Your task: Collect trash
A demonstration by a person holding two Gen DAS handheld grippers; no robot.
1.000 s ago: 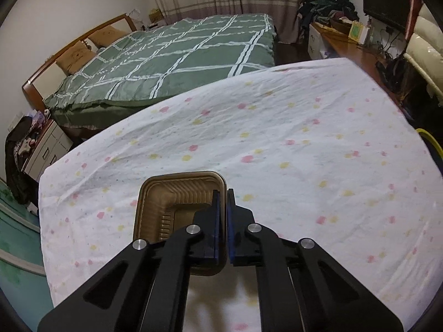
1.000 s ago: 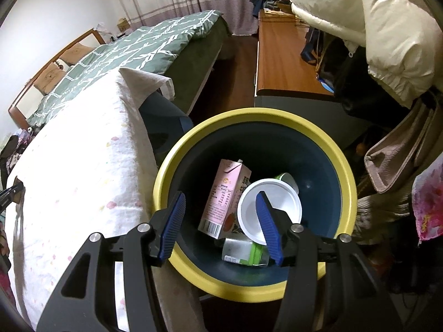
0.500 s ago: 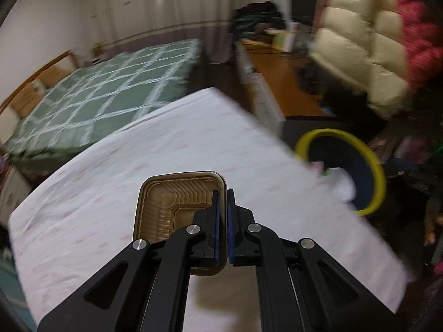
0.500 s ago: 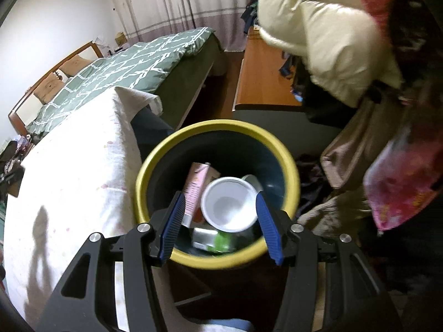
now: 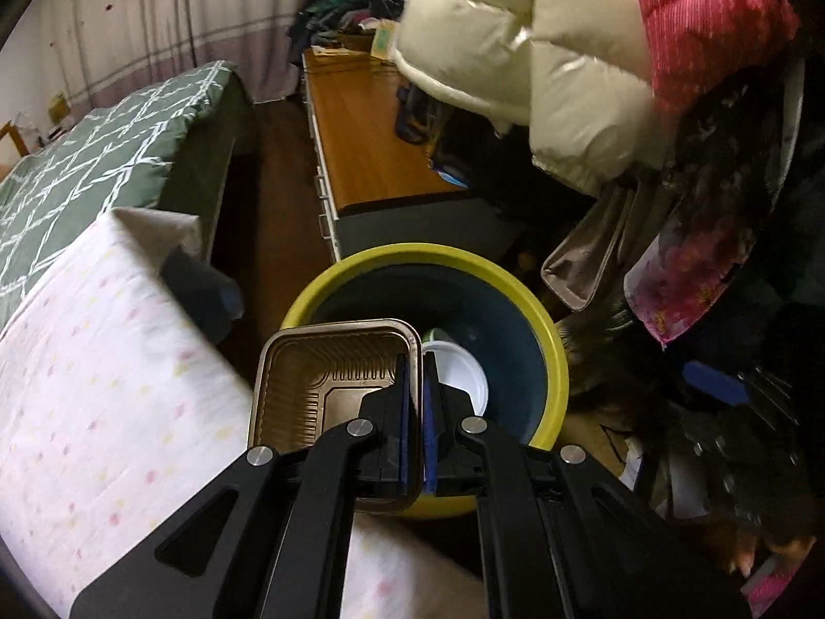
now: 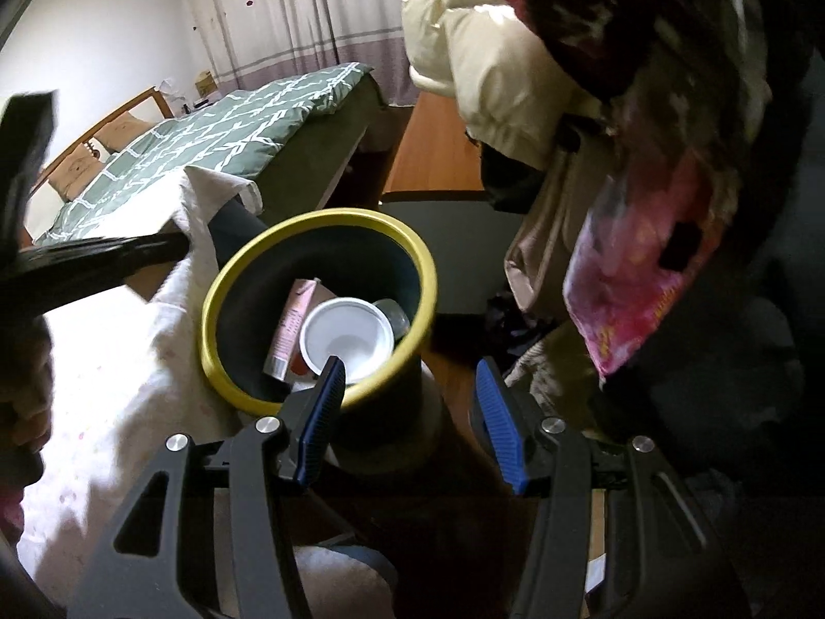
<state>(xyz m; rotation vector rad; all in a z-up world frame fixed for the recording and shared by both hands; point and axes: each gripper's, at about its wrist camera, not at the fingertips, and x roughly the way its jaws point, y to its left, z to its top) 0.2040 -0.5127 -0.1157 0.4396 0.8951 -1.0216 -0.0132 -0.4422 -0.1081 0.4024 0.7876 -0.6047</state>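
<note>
The left gripper (image 5: 414,361), jaws pinching a brown ribbed plastic tray (image 5: 330,376) by its wall, holds it at lower centre over the yellow-rimmed dark bin (image 5: 554,361); releasing seems next. The right gripper (image 6: 407,387) hangs spread, empty.

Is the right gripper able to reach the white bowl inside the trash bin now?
Probably yes: the right gripper is open and empty, the bin has no lid, and the white bowl lies on top of the other trash.
</note>
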